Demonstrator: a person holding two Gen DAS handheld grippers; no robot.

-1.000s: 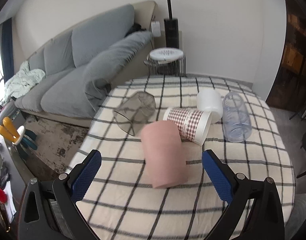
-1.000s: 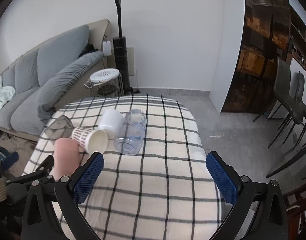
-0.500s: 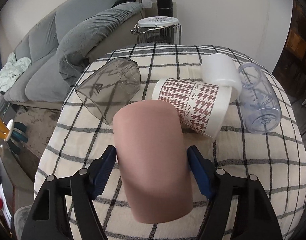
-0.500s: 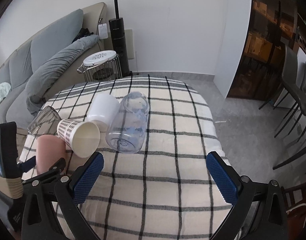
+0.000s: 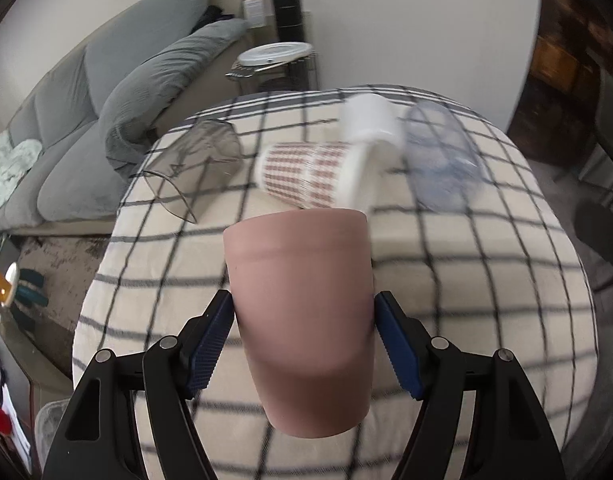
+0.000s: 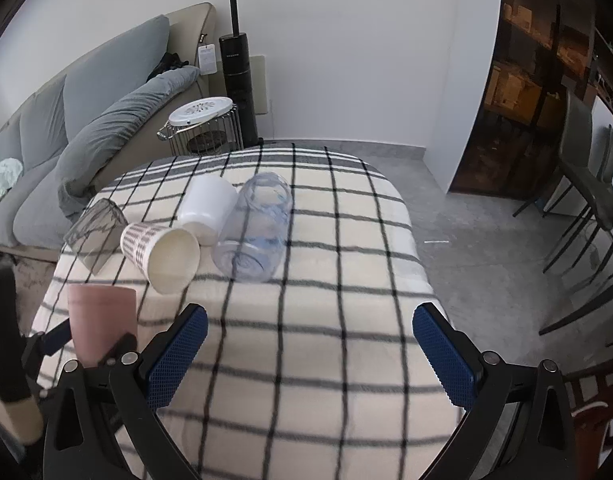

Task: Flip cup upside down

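My left gripper (image 5: pixel 304 330) is shut on a pink cup (image 5: pixel 302 312) and holds it lifted off the checked tablecloth (image 5: pixel 486 300), its wide end away from the camera. The right wrist view shows the pink cup (image 6: pixel 102 320) standing wide end up in the left gripper at the table's near left. My right gripper (image 6: pixel 308 350) is open and empty above the table's front edge. Four other cups lie on their sides behind: a grey clear cup (image 5: pixel 198 164), a red-patterned paper cup (image 5: pixel 314 176), a white cup (image 5: pixel 370 122) and a clear plastic cup (image 5: pixel 442 160).
A grey sofa (image 5: pixel 106 92) stands left of the table. A wire basket with a white lid (image 6: pixel 202 128) and a black upright vacuum (image 6: pixel 236 60) stand behind the table. Dark chairs (image 6: pixel 586 208) stand on the right.
My left gripper moved in around the lying pink cup, shut on it, and has lifted and tilted it up. My right gripper has stayed open above the front edge.
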